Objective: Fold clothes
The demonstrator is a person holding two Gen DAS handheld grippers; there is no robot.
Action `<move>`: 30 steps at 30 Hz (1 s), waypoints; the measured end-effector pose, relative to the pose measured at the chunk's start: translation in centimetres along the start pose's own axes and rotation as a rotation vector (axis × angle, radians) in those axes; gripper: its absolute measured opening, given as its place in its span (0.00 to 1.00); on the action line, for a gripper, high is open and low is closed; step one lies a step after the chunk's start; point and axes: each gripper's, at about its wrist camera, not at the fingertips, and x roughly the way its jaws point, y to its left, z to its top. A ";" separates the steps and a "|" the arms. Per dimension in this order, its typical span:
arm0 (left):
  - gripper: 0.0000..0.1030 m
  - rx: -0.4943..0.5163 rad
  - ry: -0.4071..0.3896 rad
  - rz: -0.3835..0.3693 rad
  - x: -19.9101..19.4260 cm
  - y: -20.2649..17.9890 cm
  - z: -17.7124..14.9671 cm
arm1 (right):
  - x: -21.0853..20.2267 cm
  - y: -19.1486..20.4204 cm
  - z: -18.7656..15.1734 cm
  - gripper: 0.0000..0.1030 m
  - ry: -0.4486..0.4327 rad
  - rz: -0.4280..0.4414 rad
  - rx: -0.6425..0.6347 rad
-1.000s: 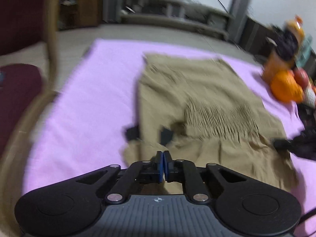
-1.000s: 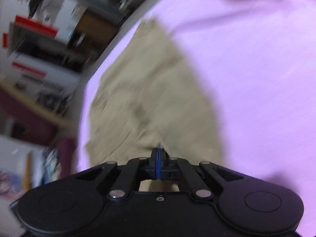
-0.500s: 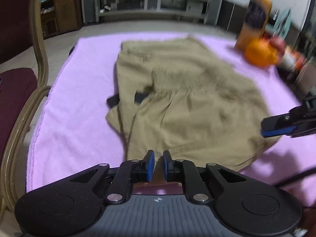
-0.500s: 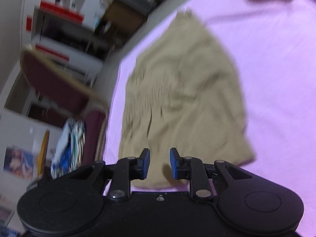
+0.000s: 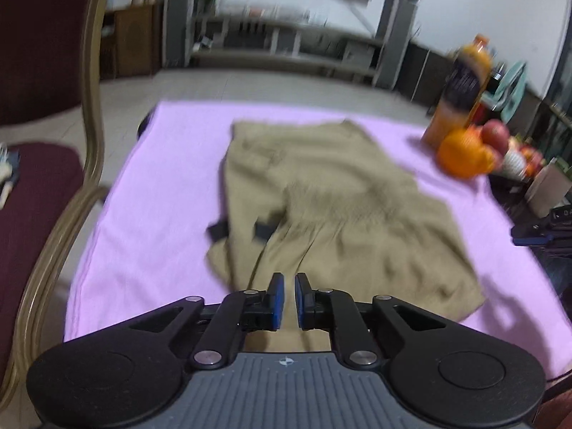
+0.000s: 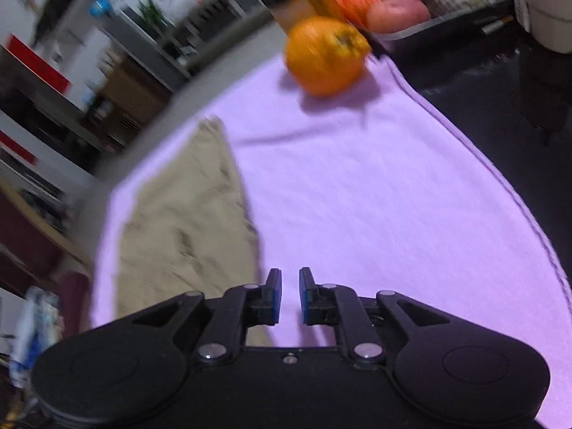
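A tan garment (image 5: pixel 332 211) lies folded over on a pink cloth (image 5: pixel 161 186), with two small black tabs at its left edge. My left gripper (image 5: pixel 289 289) hangs over the garment's near edge, its jaws slightly apart and empty. In the right wrist view the garment (image 6: pixel 186 221) lies at the left. My right gripper (image 6: pixel 289 287) is over the bare pink cloth (image 6: pixel 375 196) just right of the garment, jaws slightly apart and empty. The right gripper also shows in the left wrist view (image 5: pixel 532 237) at the right edge.
An orange fruit (image 6: pixel 323 59) sits on the cloth's far corner beside a juice bottle (image 5: pixel 461 89) and a tray of fruit (image 6: pixel 422 3). A dark red chair (image 5: pixel 39 178) with a brass frame stands at the left. Dark table surface (image 6: pixel 507 114) lies right of the cloth.
Both grippers went from shut on the garment to open and let it drop flat. Both have drawn back; the right one has swung right, off the garment and over bare cloth.
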 end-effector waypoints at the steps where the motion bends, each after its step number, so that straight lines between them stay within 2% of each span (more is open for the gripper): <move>1: 0.11 0.005 -0.006 -0.010 0.3 -0.4 0.3 | 0.2 0.8 0.2 0.13 -0.010 0.028 -0.021; 4: 0.11 0.039 -0.011 -0.023 1.7 -1.6 1.4 | 1.8 3.6 0.5 0.15 -0.008 0.087 -0.112; 8: 0.11 0.072 0.008 -0.012 5.2 -2.2 3.7 | 7.3 8.0 0.3 0.15 0.086 0.113 -0.274; 10: 0.11 0.070 0.006 -0.021 6.9 -2.3 4.8 | 10.0 9.6 0.2 0.15 0.136 0.146 -0.310; 14: 0.11 0.083 0.044 -0.005 11.4 -2.5 5.9 | 13.6 11.5 0.2 0.15 0.200 0.256 -0.269; 16: 0.11 0.068 0.064 0.001 13.3 -2.3 6.0 | 15.5 11.2 0.6 0.15 0.198 0.264 -0.234; 18: 0.13 0.040 0.079 0.012 14.2 -1.8 5.8 | 17.2 9.5 1.1 0.00 0.210 0.271 -0.152; 19: 0.14 0.032 0.089 0.019 14.3 -1.8 6.0 | 17.9 8.5 1.3 0.00 0.217 0.276 -0.105; 22: 0.12 0.038 0.082 0.028 13.3 -2.2 6.3 | 17.2 7.5 2.1 0.00 0.192 0.253 -0.038; 24: 0.10 0.043 0.068 0.034 12.4 -2.6 6.5 | 15.3 7.9 2.9 0.10 0.167 0.189 -0.051; 25: 0.10 0.054 0.049 0.009 11.4 -3.0 6.8 | 14.2 8.2 3.3 0.16 0.172 0.141 -0.057; 27: 0.11 0.076 0.009 -0.044 9.5 -3.8 7.4 | 11.5 8.5 4.1 0.16 0.176 0.088 -0.087; 30: 0.11 0.103 -0.052 -0.148 6.7 -5.3 7.7 | 6.7 8.8 5.2 0.25 0.077 0.026 -0.182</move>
